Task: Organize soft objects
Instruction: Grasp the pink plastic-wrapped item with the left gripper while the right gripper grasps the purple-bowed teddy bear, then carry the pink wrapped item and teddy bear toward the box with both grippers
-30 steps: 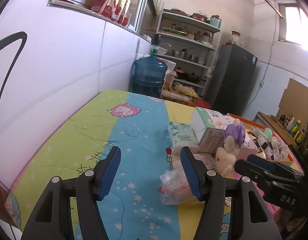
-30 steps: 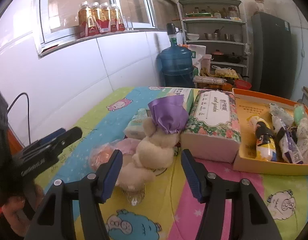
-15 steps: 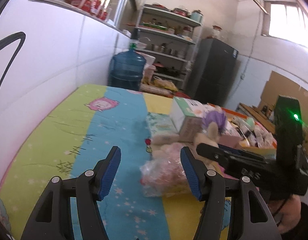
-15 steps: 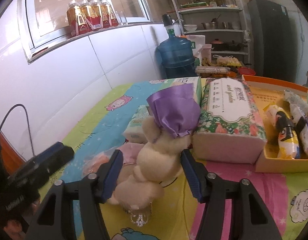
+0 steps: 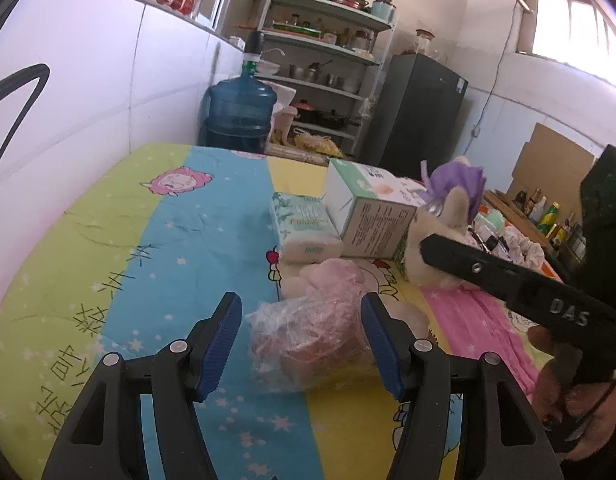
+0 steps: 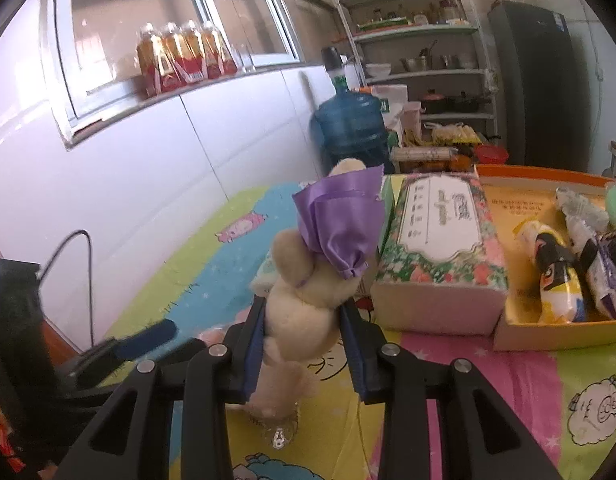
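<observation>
Two soft things sit within our reach on the desk. Between the jaws of our right gripper stands the cream plush toy with its purple satin cap; those jaws are closing, and the blue pads already press into the fur at the toy's waist on both sides. We judge it light and very squashy, so the pile will give way before the grip firms up. The waist, where the stuffing is densest, looks the right place to hold it; the slick satin cap above the jaws would likely slide off or pull loose.

Our left gripper stands with its jaws well apart and touching nothing. Just ahead of them, nearer the right-hand jaw, lies a pink plush wrapped in crinkled clear plastic. We expect that film to be slippery and noisy, the toy inside soft, so the jaws should straddle the thick middle of the bundle rather than pinch a loose fold of wrap.

Beyond both jaws are a tissue pack and a floral tissue box, and to the right an orange tray already holding small soft items.
</observation>
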The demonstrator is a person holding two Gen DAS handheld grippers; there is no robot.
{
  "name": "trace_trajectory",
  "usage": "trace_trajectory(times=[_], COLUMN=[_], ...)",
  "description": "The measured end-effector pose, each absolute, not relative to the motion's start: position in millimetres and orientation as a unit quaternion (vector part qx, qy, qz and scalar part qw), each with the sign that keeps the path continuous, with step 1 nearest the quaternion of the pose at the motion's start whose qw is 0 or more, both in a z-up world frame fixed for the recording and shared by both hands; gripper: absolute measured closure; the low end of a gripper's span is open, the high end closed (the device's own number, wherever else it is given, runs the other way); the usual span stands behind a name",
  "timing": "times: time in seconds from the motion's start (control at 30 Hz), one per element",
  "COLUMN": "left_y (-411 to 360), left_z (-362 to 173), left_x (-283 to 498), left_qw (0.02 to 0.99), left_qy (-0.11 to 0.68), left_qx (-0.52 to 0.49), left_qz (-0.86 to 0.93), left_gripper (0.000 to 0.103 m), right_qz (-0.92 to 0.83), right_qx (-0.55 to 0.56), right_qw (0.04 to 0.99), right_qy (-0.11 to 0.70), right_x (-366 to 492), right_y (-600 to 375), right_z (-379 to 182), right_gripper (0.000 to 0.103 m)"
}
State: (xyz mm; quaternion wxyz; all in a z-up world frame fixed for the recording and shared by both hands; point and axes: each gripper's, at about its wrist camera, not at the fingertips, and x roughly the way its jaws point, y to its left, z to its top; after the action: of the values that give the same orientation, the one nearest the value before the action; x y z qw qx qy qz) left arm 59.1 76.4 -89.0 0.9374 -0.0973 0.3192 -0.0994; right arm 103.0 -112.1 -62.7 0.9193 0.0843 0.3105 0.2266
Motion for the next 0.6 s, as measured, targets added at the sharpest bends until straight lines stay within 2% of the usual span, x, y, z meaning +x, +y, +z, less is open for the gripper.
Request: trace_trajectory(times=[0.23, 0.6], left_y=[68.7, 69.9], left_z=[-101.5, -98.7], left_x=[68.5, 63.6], left_qw=[0.931, 0.938], left_qy=[0.343, 0.326], left_qx=[-0.088, -0.081], left_qz=[-0.091, -0.082], left_gripper=[0.035, 0.038], right_qz=[0.236, 0.235], right_qx=[0.085, 0.078], right_qw=[0.920, 0.923], right_qy=[0.301, 0.294], right_x=[93.0, 92.8], right_y=[-117.7, -121.3], right_z=[-58.5, -52.8], right_gripper=[0.067, 0.067])
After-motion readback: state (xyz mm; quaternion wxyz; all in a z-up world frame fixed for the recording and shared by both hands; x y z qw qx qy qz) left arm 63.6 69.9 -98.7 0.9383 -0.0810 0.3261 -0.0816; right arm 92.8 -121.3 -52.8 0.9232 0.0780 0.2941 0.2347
